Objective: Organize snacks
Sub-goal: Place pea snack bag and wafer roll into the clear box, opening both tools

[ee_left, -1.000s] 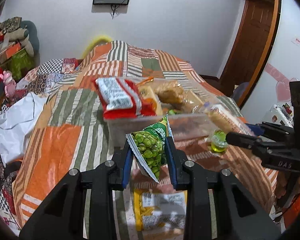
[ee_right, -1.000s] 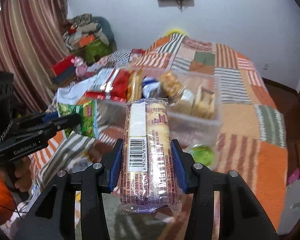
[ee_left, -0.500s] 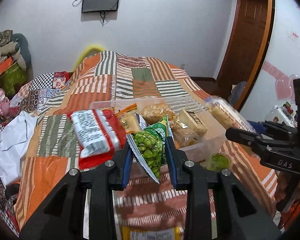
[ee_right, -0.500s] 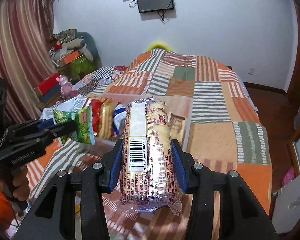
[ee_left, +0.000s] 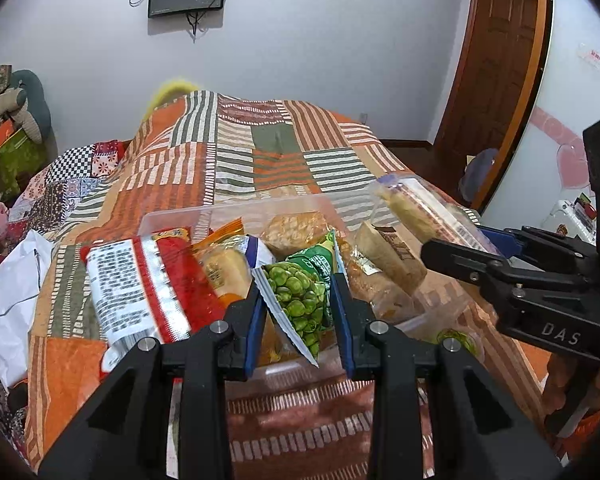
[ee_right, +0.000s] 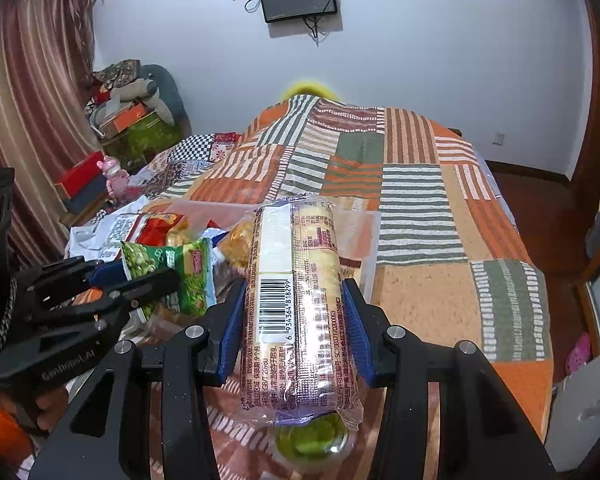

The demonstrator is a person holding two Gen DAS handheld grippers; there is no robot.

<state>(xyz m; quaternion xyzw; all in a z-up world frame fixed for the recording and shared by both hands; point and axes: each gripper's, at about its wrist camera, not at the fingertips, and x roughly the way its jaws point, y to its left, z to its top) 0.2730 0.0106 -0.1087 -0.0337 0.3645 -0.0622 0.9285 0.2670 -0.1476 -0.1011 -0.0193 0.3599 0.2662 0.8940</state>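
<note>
Patchwork bed (ee_left: pixel 260 152) carries a clear bin (ee_left: pixel 236 212) ahead of both jaws; left gripper (ee_left: pixel 298 304) clamps a green pea packet (ee_left: pixel 300 300), right gripper (ee_right: pixel 294 320) clamps a cracker sleeve (ee_right: pixel 296 300).

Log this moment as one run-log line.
left gripper: shut on green pea packet | right gripper: shut on biscuit roll | both over clear bin

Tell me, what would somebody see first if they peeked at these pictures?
Probably the long cracker pack, front and centre, squeezed between the right gripper jaws. Next, the green pea bag pinched by the left gripper, held over the clear bin stuffed with snacks on the striped patchwork bed.
</note>
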